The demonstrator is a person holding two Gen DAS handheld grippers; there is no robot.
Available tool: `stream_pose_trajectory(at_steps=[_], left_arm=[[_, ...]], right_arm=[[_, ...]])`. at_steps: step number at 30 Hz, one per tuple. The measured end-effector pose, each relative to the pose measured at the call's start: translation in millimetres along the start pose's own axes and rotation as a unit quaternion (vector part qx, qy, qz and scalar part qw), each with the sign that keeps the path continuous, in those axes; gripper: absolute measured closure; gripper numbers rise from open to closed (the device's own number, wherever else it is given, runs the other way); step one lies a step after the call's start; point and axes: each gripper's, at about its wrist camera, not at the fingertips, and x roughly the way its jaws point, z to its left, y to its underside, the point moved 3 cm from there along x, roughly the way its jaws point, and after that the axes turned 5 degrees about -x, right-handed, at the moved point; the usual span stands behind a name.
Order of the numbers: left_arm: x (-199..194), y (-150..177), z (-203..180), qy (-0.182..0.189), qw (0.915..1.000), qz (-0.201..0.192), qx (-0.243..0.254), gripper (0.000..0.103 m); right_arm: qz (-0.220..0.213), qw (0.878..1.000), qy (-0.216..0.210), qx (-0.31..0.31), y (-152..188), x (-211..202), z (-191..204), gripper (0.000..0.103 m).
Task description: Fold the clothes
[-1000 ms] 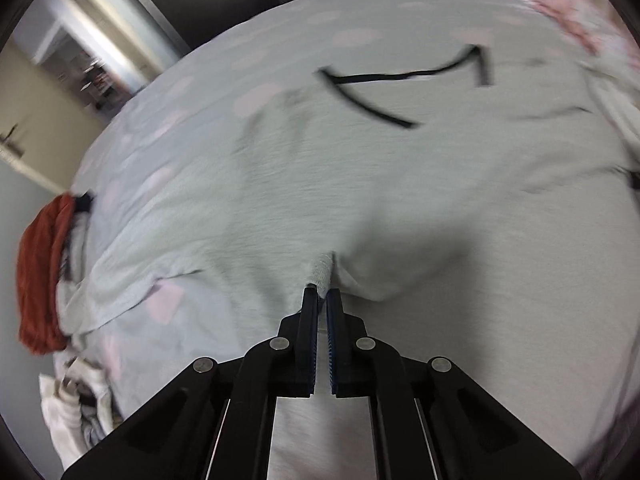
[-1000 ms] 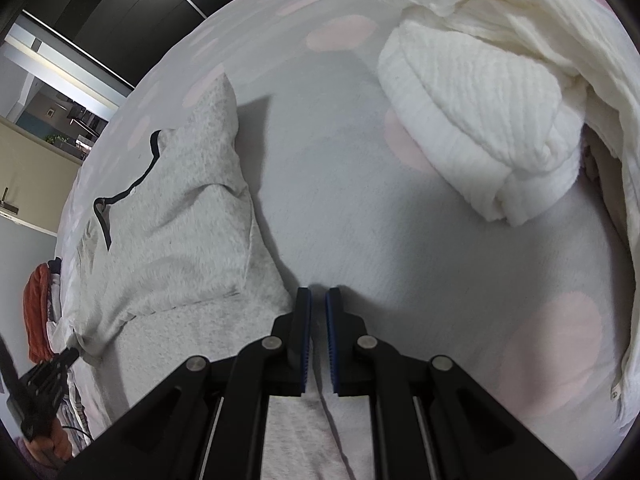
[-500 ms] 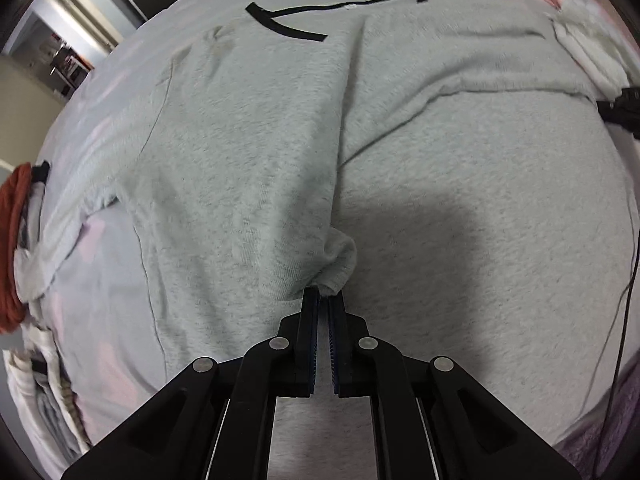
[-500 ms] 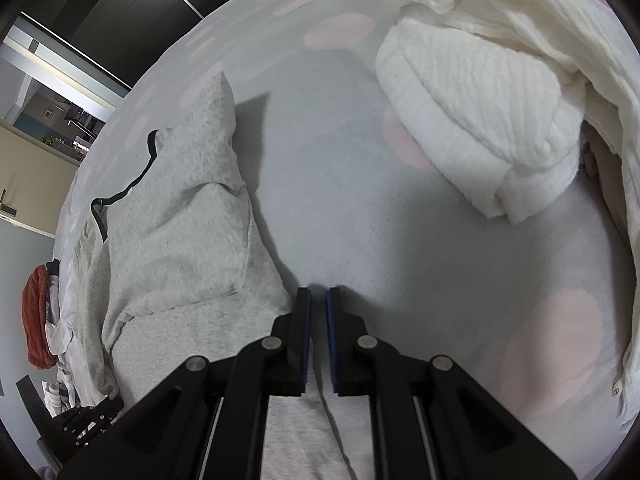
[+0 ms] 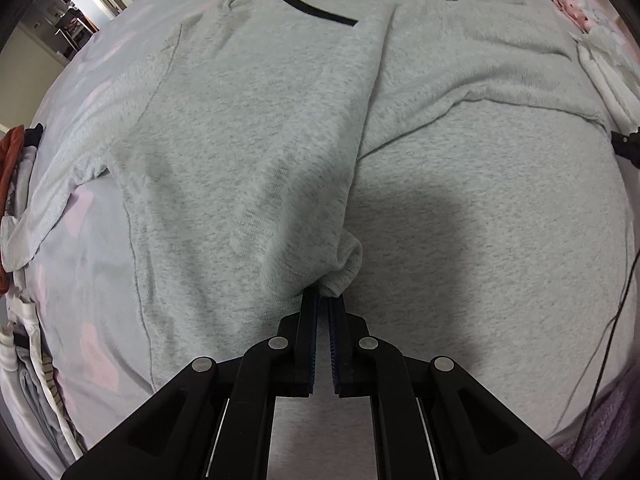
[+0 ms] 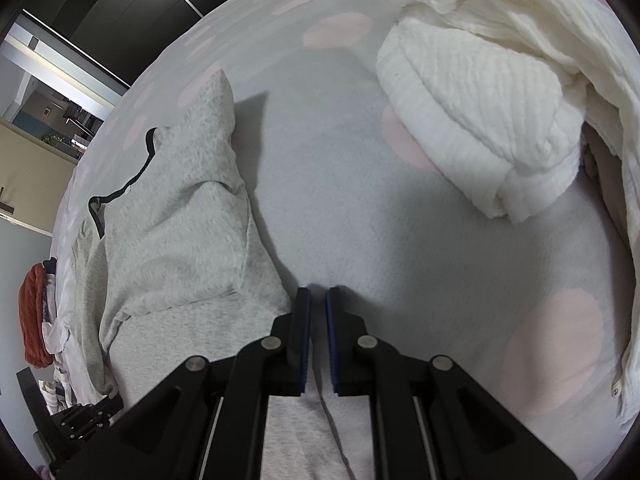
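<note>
A grey sweater (image 5: 260, 140) with a black neckline (image 5: 312, 10) lies spread flat on the bed. Its left sleeve is folded over the body, and the cuff (image 5: 344, 260) bunches at my left gripper (image 5: 323, 300), which is shut on it and points steeply down. The sweater's other side is folded inward too. In the right wrist view the sweater (image 6: 180, 220) lies to the left, one folded corner standing up. My right gripper (image 6: 317, 294) is shut at its side edge, with grey fabric underneath and nothing visible between the tips. It also appears in the left wrist view as the right gripper (image 5: 628, 144).
The bed sheet (image 6: 340, 180) is pale grey with pink dots. A heap of white knitted clothes (image 6: 480, 120) lies to the right of the sweater. An orange-red garment (image 6: 34, 320) and other clothes (image 5: 24, 360) sit at the left edge. A thin cable (image 5: 612, 320) runs along the right.
My left gripper has carried the sleeve cuff over the sweater's body and come down close to it. The right gripper has stayed put.
</note>
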Motion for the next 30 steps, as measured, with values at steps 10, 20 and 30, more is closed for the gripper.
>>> stream_pose_trajectory(at_steps=[10,20,30], left_arm=[[-58,4,36,0.038,0.9976,-0.057,-0.011,0.096],[-39,-12,75,0.034,0.9911,-0.077,-0.103,0.086],[5,-21,48,0.015,0.9923,-0.076,-0.096,0.075]], right_arm=[[0.0,1.0,0.01,-0.005,-1,2,5,0.094],[0.001,1.0,0.014,-0.007,-2,4,8,0.094],[0.002,1.0,0.013,-0.009,-4,8,11,0.094]])
